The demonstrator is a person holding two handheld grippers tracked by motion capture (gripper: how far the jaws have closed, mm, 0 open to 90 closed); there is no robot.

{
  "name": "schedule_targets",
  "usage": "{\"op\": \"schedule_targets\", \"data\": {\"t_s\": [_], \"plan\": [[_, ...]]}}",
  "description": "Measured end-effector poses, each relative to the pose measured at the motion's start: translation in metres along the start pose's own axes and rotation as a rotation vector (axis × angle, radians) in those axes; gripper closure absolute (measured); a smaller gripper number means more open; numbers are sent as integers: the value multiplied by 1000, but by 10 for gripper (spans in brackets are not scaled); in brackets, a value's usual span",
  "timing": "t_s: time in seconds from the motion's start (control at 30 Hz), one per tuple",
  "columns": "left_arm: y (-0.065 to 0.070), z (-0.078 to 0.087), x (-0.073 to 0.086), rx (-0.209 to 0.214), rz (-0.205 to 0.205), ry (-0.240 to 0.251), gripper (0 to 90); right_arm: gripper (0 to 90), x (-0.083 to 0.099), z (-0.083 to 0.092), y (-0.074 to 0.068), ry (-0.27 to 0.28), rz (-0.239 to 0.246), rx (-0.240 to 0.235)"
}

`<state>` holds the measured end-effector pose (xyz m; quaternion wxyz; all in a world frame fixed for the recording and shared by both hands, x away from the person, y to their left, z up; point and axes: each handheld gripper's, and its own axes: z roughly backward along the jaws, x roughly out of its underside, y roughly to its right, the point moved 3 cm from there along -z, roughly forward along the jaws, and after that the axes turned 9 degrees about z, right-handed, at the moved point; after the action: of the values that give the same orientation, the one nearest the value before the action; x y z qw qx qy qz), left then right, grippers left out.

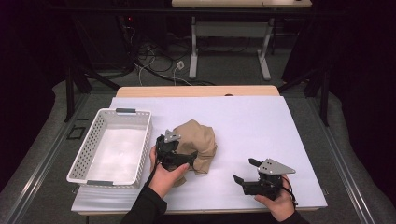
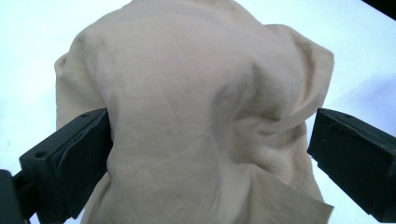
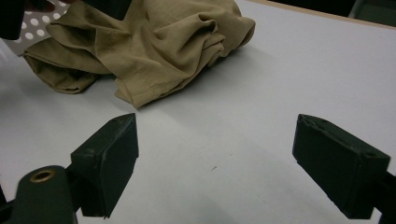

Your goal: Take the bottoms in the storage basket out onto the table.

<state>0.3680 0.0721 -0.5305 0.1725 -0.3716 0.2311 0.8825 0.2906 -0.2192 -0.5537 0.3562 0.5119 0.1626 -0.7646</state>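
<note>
At the far left of the high view a white perforated basket [image 1: 112, 147] sits on the white table top [image 1: 261, 126], its long side running along the table's left edge, with only a narrow strip of bare surface between it and the near edge. No brand, label or writing can be read on the basket, the cloth or the grippers. Just right of the basket, the left gripper [image 1: 180, 158] is at the crumpled tan cloth [image 1: 198, 142], which lies a little left of the table's middle; in the left gripper view the jaws stand wide on either side of the cloth [image 2: 196, 116], the left pad against its flank and the right pad just off it, so the cloth sits between them unpinched. To the right, a broad stretch of bare table runs to the far and right edges. The right gripper [image 1: 245, 175] rests near the front edge, well apart from the cloth [image 3: 140, 46], its jaws spread with only bare table between them.
</note>
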Motion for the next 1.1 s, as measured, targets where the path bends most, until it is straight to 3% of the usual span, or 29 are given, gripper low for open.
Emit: {"op": "schedule_targets", "data": {"t_s": [0.77,1.1], "plan": [[4,23,-13,47,-17,11,7,141,0,0,0,1,-2,-1],[5,43,-16,64,-30,39,6,141,0,0,0,-3,-3,-4]]}}
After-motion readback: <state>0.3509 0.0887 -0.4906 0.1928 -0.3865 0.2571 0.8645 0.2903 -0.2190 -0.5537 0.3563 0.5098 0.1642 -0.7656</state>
